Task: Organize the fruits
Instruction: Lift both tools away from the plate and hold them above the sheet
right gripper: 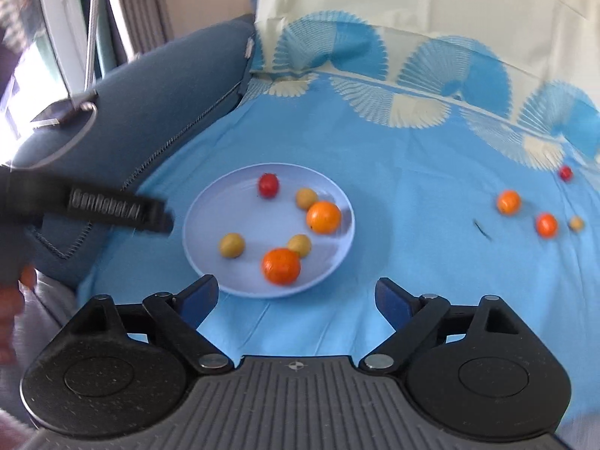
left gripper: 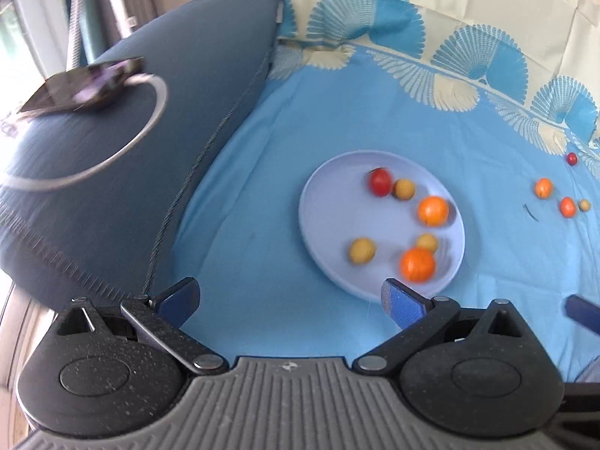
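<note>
Both claws, left and right, gape empty; loose fruits ahead-right of right claw: light, round, roll-prone, likely soft; grip across the middle.

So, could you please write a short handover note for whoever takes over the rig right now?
Left gripper: open, empty.
Right gripper: open, empty.
Plate on the blue sheet holds six fruits: two oranges, three yellow-green fruits, one red one.
Left to do: four fruits on the sheet to the plate's right: small orange, second orange, small yellow fruit, red fruit. Move them onto the plate.
</note>
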Tool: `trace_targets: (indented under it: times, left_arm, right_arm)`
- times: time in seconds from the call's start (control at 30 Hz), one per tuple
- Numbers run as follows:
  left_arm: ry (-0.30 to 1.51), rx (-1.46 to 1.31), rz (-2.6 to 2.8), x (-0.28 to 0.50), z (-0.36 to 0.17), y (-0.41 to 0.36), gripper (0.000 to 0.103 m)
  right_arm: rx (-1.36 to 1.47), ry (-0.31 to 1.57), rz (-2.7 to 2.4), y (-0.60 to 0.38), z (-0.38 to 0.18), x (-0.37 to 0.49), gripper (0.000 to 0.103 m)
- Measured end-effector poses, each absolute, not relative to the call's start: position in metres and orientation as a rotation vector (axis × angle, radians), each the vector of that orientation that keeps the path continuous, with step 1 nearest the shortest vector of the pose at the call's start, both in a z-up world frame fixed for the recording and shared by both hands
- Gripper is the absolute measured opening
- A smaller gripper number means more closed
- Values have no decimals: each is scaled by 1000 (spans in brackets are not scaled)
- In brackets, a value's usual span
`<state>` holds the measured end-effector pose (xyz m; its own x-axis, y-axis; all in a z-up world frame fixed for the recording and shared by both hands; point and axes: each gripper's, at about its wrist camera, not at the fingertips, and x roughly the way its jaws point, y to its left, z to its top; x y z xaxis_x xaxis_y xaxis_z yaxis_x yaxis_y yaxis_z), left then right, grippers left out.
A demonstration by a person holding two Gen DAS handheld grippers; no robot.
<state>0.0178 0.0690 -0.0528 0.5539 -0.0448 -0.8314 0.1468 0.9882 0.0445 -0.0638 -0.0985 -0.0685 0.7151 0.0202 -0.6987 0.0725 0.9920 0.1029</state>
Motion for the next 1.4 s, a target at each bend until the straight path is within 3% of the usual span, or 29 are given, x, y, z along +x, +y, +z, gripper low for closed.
trace_targets:
  times: [0.2, 0.7, 1.4]
  left_arm:
    - [935, 106, -120, -20, -40, 79, 103]
    - [759, 124, -144, -84, 6, 77, 103]
    - [731, 133, -140, -93, 13, 81, 103]
  right_arm:
    - [75, 679, -35, -86, -46, -108, 102]
    - [44, 497, -37, -77, -6, -173, 102]
    - [58, 471, -45, -77, -3, -185, 102]
